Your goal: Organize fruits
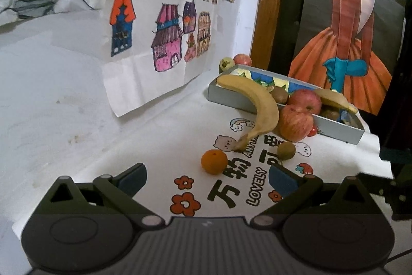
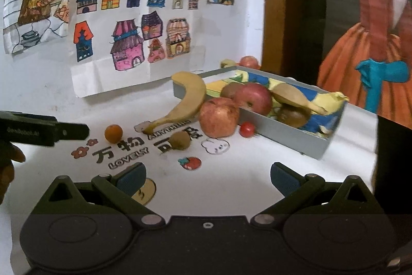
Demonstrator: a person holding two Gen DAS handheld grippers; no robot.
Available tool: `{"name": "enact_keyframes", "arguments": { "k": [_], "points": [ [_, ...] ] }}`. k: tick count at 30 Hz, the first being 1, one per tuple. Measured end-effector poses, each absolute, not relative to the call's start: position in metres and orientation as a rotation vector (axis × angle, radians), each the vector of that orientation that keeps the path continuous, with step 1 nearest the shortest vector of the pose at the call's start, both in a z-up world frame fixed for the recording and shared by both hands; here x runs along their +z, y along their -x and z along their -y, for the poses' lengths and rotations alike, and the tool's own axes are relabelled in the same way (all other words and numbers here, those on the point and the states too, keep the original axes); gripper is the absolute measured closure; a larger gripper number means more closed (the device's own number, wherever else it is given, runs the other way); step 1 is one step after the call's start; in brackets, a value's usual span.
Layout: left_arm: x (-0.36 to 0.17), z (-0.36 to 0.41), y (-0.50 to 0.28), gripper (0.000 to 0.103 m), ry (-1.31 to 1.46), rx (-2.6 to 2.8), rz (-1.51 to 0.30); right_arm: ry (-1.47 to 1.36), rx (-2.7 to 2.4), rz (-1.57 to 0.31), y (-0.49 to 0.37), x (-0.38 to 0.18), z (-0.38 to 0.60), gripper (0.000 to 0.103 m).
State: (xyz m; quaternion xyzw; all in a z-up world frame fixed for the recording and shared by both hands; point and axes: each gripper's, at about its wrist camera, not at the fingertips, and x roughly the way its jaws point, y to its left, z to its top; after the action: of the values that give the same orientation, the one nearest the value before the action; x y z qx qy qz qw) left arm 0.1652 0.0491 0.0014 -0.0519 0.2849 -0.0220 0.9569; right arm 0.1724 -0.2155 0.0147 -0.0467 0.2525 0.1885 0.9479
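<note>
Fruits are partly sorted, by my reading. A shallow grey box [image 2: 288, 135] near the table's far right corner already holds one apple [image 2: 253, 98], a banana [image 2: 296, 97] and some kiwis. Loose on the white tablecloth [image 2: 231, 179] in front of it lie an orange [image 2: 113, 133], a kiwi [image 2: 180, 140], a second apple [image 2: 219, 117] and a cherry tomato [image 2: 247, 129]. A long banana [image 2: 188, 102] leans over the box's near left corner, its long axis slanting from that corner down toward the table's near left, stem end on the cloth. Left gripper [image 1: 207, 178] and right gripper [image 2: 207, 178] both hover wide apart, grasping nothing.
</note>
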Motion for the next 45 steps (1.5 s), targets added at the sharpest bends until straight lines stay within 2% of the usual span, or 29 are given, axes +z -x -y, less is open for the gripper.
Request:
{"name": "enact_keyframes", "arguments": {
  "k": [9,12,22,30,40,45],
  "points": [
    [-0.011,-0.044,-0.192,0.000,0.068,-0.073,-0.622,0.131,0.482,-0.547,-0.213,0.000,0.200,0.001],
    [-0.016,-0.045,-0.200,0.000,0.065,-0.074,-0.636,0.142,0.526,-0.561,-0.225,-0.004,0.192,0.010],
    [-0.024,-0.043,-0.217,0.001,0.039,-0.094,-0.667,0.178,0.572,-0.608,-0.253,-0.016,0.171,0.025],
    [-0.027,-0.042,-0.222,0.014,0.033,-0.107,-0.678,0.183,0.594,-0.612,-0.262,-0.020,0.164,0.041],
    [-0.030,-0.041,-0.224,0.031,0.042,-0.122,-0.677,0.193,0.609,-0.617,-0.267,-0.024,0.157,0.049],
    [-0.029,-0.040,-0.225,0.047,0.043,-0.124,-0.675,0.186,0.612,-0.622,-0.270,-0.024,0.156,0.057]
  ]
}}
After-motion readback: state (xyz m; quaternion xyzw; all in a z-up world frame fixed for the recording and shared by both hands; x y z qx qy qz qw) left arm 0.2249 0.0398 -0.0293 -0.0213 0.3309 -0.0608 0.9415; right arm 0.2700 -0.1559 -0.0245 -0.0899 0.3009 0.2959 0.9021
